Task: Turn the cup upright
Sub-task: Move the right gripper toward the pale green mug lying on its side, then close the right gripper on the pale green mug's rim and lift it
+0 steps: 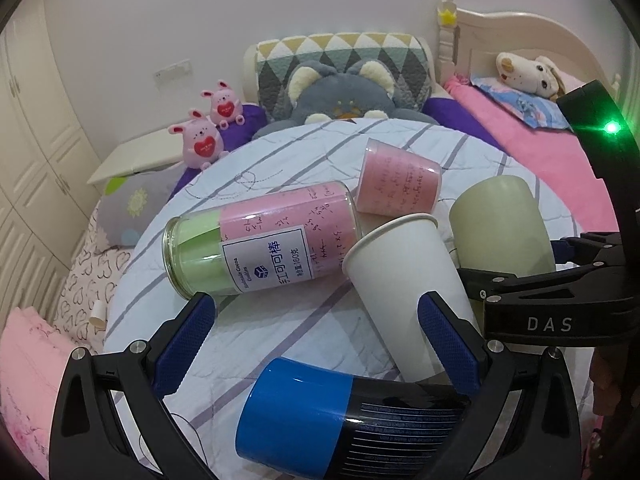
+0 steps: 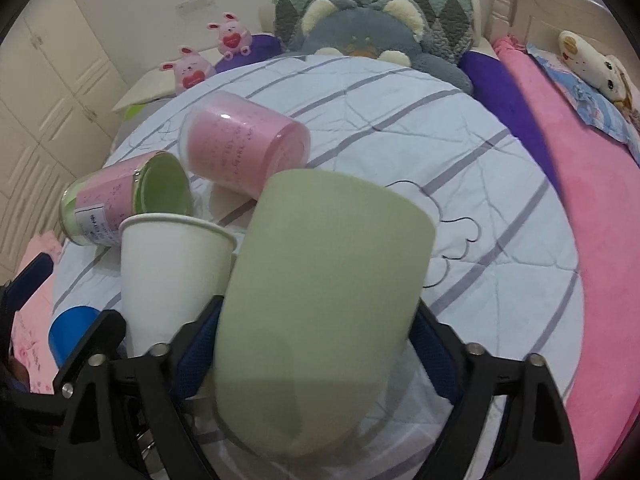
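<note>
The right gripper reaches forward over the striped quilt, its blue pads pinching the green cup on both sides. The cup is tilted, closed base pointing away; its mouth is cut off at the lower frame edge. The left gripper hovers with its jaws spread, straddling the blue-capped canister. The white paper cup lies beside the green cup.
</note>
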Available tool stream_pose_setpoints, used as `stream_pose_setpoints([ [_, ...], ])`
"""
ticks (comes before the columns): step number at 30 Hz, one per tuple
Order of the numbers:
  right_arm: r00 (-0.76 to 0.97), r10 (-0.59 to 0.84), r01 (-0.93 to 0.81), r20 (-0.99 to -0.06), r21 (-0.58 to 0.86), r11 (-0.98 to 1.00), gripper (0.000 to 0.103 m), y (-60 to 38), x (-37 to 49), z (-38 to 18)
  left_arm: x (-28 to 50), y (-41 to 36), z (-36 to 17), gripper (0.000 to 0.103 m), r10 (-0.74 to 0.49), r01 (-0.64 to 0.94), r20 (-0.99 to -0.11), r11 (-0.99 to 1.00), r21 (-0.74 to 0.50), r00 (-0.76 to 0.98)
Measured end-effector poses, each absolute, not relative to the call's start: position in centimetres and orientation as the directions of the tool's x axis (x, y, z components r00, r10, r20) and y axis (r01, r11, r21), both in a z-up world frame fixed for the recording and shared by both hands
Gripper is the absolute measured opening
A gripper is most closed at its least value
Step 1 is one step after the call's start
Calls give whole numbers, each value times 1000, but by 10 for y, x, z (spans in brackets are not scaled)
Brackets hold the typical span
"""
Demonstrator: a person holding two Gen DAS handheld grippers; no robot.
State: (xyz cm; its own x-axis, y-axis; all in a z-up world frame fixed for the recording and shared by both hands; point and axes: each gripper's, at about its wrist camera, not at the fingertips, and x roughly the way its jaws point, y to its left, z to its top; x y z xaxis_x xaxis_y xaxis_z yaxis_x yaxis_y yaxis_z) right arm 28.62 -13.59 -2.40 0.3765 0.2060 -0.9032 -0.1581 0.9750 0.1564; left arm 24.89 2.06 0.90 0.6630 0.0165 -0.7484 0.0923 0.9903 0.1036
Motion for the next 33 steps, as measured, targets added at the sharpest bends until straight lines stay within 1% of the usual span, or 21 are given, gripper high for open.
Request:
stream_pose_setpoints([
  [9,374,178,-160,-910,126,979,85,-138,281,-22,248,22,11,103,33,70,-758,992,104,652],
  [20,389,163,-150,-907,113,982,85,-145,258,-10,229,23,23,103,48,47,-741,993,107,670],
  [33,413,172,-162,-894,114,980,85,-141,202,6,176,25,32,103,47,46,-716,993,110,696],
])
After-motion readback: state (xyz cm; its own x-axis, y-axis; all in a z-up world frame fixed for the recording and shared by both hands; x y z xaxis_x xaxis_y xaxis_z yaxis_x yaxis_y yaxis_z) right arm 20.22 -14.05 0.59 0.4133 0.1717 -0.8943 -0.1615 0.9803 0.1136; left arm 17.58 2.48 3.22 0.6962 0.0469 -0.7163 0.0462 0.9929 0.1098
